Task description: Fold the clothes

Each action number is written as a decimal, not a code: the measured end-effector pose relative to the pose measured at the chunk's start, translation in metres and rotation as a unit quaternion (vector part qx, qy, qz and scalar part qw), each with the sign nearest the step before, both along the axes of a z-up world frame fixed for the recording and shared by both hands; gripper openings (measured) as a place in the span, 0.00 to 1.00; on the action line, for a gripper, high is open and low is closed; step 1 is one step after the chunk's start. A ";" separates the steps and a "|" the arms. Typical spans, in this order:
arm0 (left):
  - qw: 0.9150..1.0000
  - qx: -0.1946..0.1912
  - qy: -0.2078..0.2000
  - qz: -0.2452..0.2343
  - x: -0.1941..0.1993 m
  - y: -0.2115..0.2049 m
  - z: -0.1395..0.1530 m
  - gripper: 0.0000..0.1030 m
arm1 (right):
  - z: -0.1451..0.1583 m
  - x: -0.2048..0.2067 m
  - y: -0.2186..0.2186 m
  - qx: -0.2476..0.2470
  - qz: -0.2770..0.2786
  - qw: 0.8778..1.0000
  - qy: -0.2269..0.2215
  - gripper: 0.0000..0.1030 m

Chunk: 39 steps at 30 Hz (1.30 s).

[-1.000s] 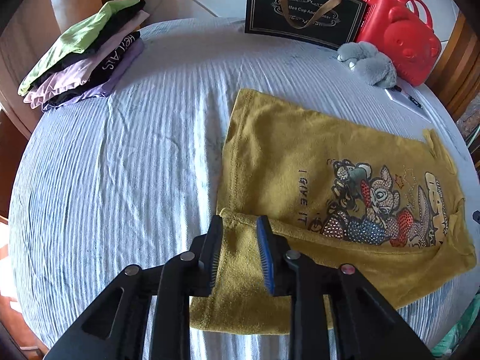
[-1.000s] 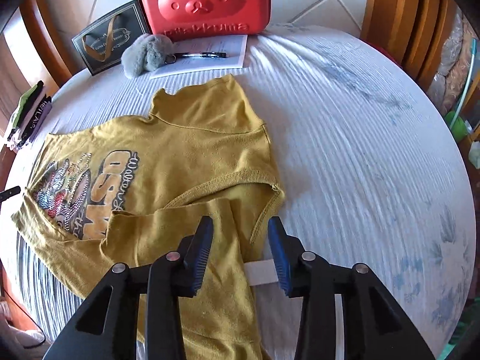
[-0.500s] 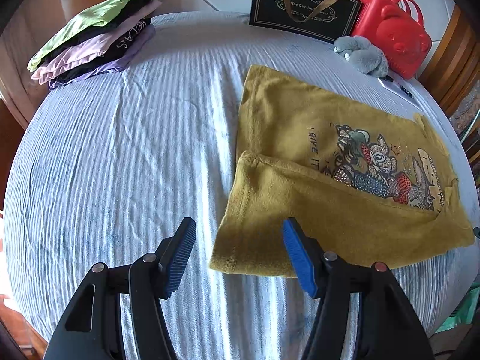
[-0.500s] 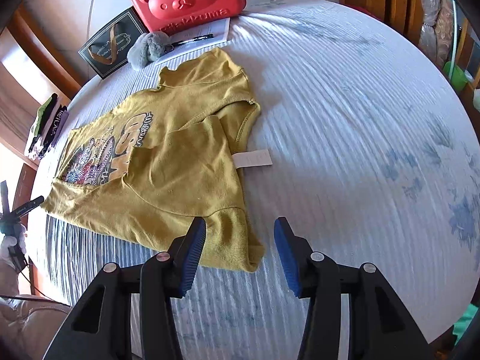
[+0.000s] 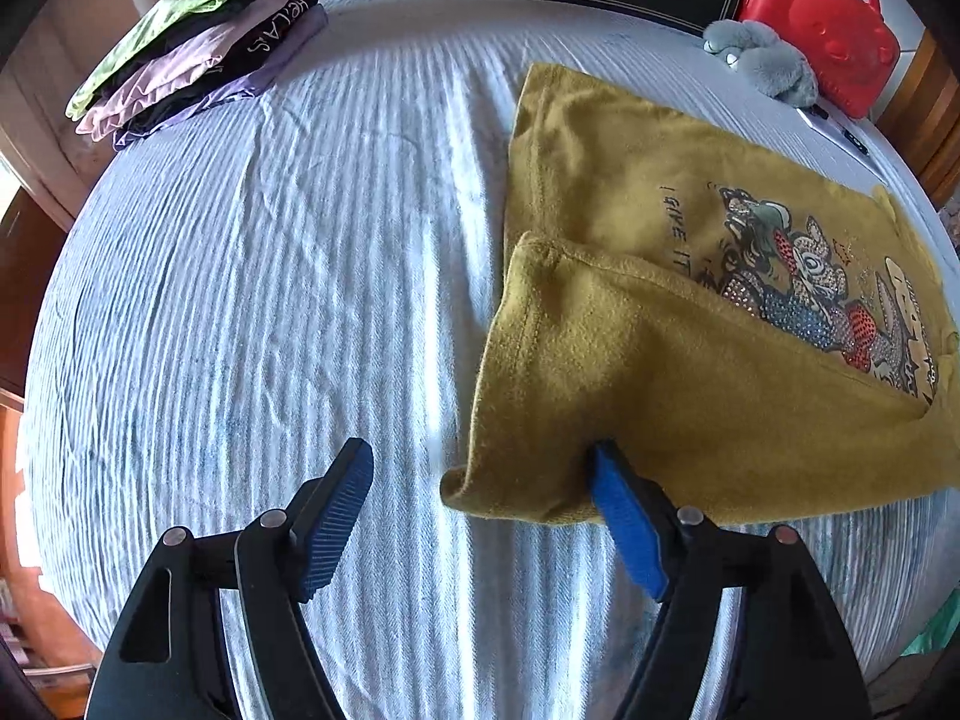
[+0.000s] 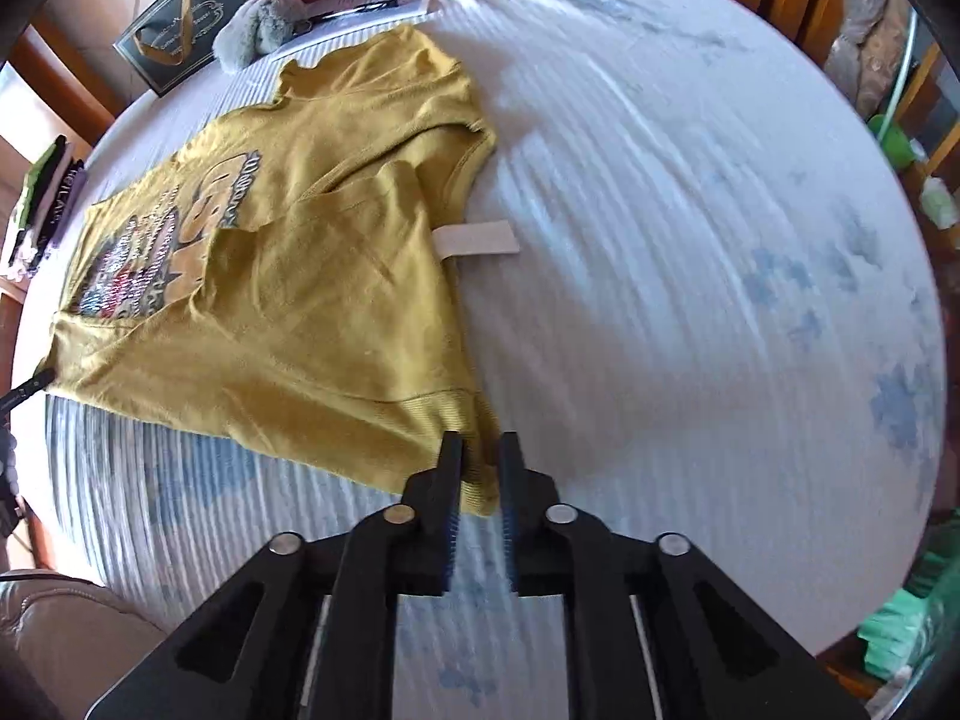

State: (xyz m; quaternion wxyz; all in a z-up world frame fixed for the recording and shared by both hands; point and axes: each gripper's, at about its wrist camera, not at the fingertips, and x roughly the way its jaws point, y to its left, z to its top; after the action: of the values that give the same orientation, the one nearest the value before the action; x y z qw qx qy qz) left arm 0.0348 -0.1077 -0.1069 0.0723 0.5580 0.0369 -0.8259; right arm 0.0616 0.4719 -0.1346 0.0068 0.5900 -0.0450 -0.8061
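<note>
Our right gripper (image 6: 480, 450) has closed in and now pinches the shirt (image 6: 288, 312) corner; our left gripper (image 5: 480, 480) has opened wide, edging up to the hem.

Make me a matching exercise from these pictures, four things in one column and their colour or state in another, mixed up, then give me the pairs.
Things:
1. left tongs
2. right tongs
3. bear-shaped case
4. plush toy

States or colours:
A. grey
B. shut on the yellow shirt's near corner
C. red
D. open at the shirt's folded edge

Pairs: 1-D, 2-B, 3-C, 4-A
</note>
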 end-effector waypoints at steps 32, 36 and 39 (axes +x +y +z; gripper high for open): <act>0.999 0.033 -0.002 -0.044 -0.213 0.012 -0.001 0.76 | 0.014 -0.225 -0.054 -0.057 0.051 0.995 0.068 0.76; 0.998 0.027 -0.014 -0.056 -0.234 0.014 -0.016 0.76 | 0.009 -0.264 -0.059 -0.026 0.066 0.995 0.066 0.76; 0.997 0.017 -0.015 -0.068 -0.237 0.019 -0.021 0.77 | -0.001 -0.286 -0.063 -0.026 0.076 0.995 0.056 0.76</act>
State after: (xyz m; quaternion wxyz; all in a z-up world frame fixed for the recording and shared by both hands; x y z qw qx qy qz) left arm -0.2023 -0.0885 -0.1283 0.0073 0.5724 0.0120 -0.8199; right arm -0.2240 0.4093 -0.1351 0.0860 0.5454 -0.0198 -0.8335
